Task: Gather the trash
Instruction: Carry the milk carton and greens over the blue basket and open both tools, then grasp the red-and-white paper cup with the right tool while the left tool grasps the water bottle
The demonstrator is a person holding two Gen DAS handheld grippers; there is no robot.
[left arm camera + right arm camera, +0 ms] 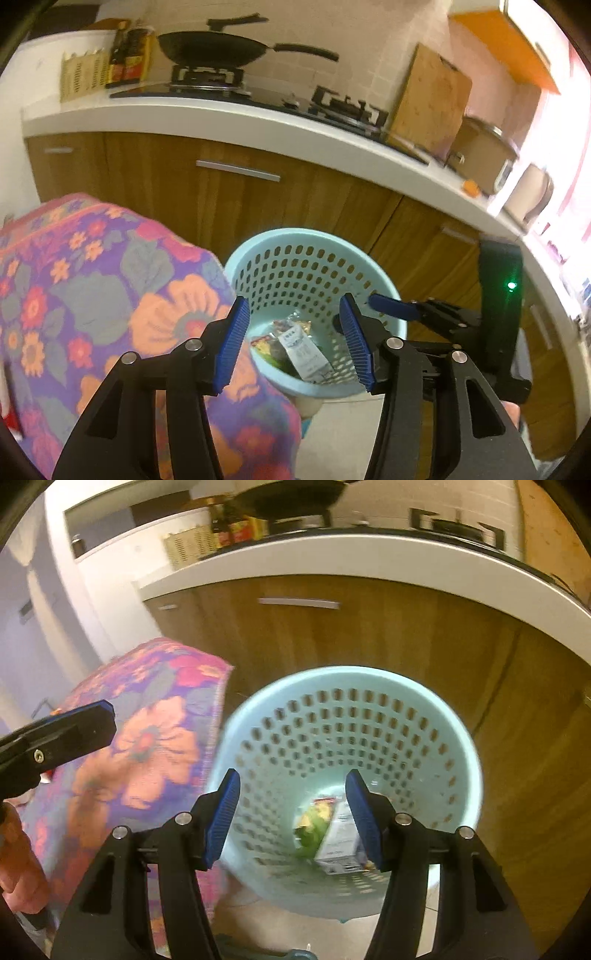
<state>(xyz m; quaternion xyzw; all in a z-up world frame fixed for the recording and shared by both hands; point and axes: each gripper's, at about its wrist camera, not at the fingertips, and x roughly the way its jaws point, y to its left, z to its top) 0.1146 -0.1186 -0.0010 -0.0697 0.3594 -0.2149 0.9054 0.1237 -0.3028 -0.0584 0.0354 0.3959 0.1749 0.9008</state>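
A light blue perforated basket (pixel 295 236) stands on the floor beside a table under a floral cloth (pixel 92 288). In its bottom lie a white printed carton (pixel 306 354) and a colourful wrapper (pixel 271 338). My left gripper (pixel 293 321) hovers over the basket's mouth, open, with nothing between its pads. A blue finger (pixel 391 307) of the right gripper reaches over the rim at the right. In the right wrist view my right gripper (pixel 293 794) is also open above the basket (pixel 332 672). Below it lie the carton (pixel 341 845) and a green wrapper (pixel 314 827).
Wooden cabinet doors (pixel 236 192) under a white counter (pixel 258 122) stand close behind the basket. A wok (pixel 214 48), hob, bottles, cutting board (pixel 432 103) and pot sit on the counter. The cloth-covered table (pixel 147 738) lies left, with a hand (pixel 18 867) at the edge.
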